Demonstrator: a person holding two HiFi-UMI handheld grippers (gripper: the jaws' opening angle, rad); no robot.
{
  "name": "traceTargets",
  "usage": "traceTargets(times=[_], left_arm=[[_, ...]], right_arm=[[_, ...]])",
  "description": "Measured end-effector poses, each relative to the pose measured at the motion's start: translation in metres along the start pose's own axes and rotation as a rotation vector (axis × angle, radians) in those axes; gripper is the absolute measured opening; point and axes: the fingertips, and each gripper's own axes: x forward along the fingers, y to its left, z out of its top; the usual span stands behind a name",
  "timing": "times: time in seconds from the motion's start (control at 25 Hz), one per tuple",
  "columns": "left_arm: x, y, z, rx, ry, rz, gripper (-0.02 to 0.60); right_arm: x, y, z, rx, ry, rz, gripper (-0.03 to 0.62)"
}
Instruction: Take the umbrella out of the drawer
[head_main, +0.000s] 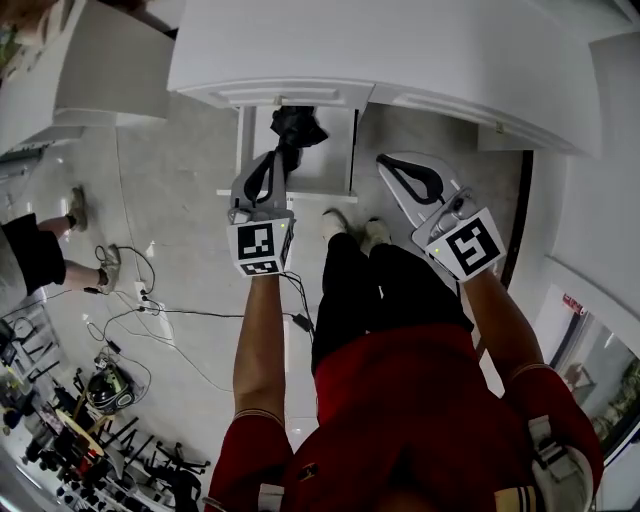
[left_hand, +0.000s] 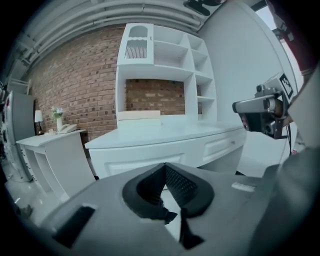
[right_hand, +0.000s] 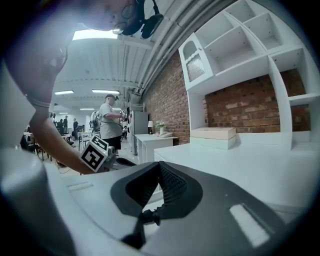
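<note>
Illumination is bright and even. A ceiling panel (right_hand: 95, 35) is the visible source and clips to white. In the head view the desk (head_main: 400, 50) is close to overexposure and the floor (head_main: 180, 160) shows mild sheen. Both gripper views bend strongly at the edges, with black corners. The left gripper (left_hand: 164, 170) and right gripper (right_hand: 160, 167), close to the lens, render soft.

We see the desk (head_main: 400, 50) in smooth white paint with a soft sheen, set against a rough, matt brick wall (left_hand: 85, 85). The pale floor (head_main: 190, 200) is glossy and throws back the light. The umbrella (head_main: 298, 127) looks like limp black cloth. The left gripper (left_hand: 164, 167) and right gripper (right_hand: 160, 165) have matt grey plastic shells, and their black pads (left_hand: 182, 185) are finely ribbed and look rubbery.
</note>
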Motion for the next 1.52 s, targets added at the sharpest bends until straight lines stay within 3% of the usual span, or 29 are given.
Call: traceTargets(times=[0.28,0.56,1.0,1.36,1.52], left_arm=[[0.075,0.027,-0.059,-0.031,0.100,-0.041,0.008],[0.132,0.023,-0.110,0.001,0.199,-0.109,0.029],[0.209,0.031,-0.201,0.043,0.388,-0.184,0.215],[0.249,0.029,-0.273,0.047,0.554,-0.216,0.305],[0.259,0.034,-0.297,0.028,0.631,-0.189,0.336]], right_arm=[[0.031,-0.027,-0.045,0.024,0.047,-0.048,0.012],[0.037,-0.048,-0.086,0.057,0.069,-0.103,0.011],[0.056,-0.075,-0.137,0.115,0.123,-0.167,0.012],[0.055,-0.094,-0.159,0.137,0.151,-0.215,0.012],[0.051,-0.096,-0.165,0.150,0.163,-0.228,0.012]])
